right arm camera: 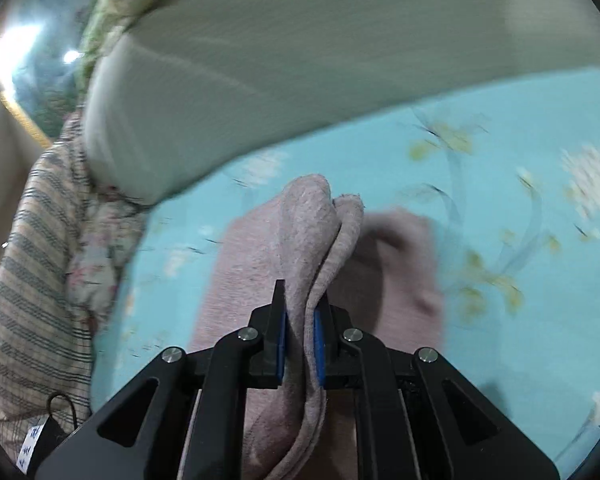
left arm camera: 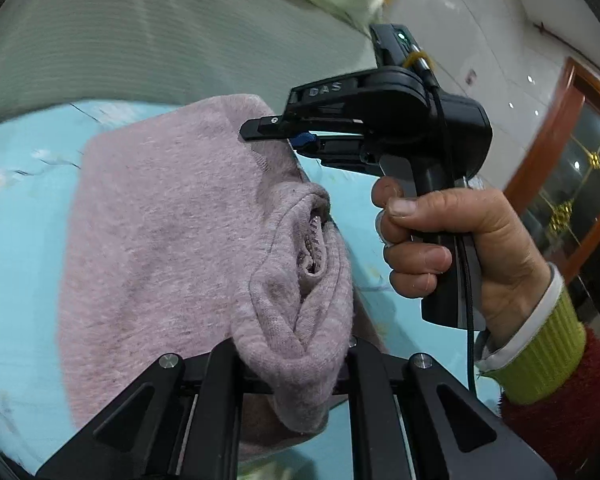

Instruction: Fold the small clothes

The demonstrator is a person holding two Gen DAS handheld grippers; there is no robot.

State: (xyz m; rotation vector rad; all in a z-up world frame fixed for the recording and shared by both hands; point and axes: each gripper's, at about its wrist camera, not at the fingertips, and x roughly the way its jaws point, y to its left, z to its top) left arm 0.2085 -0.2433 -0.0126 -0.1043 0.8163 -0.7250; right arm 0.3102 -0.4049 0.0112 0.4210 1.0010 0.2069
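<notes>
A small pink knit garment (left arm camera: 160, 216) lies on a light blue flowered sheet (left arm camera: 16, 240). My left gripper (left arm camera: 292, 360) is shut on a bunched, ribbed edge of it and the cloth hides the fingertips. My right gripper (left arm camera: 268, 132), seen in the left wrist view in a bare hand, is shut on the garment's far edge. In the right wrist view the right gripper (right arm camera: 300, 344) pinches a raised fold of the pink garment (right arm camera: 312, 232) between its blue pads (right arm camera: 281, 344). The rest of the garment lies on the sheet (right arm camera: 500, 168) below.
A grey-green ribbed cushion or bolster (left arm camera: 160, 36) runs along the far side of the sheet and also shows in the right wrist view (right arm camera: 300, 60). Striped and flowered bedding (right arm camera: 32, 280) is piled at the left. A wooden-framed door (left arm camera: 572, 184) stands at the right.
</notes>
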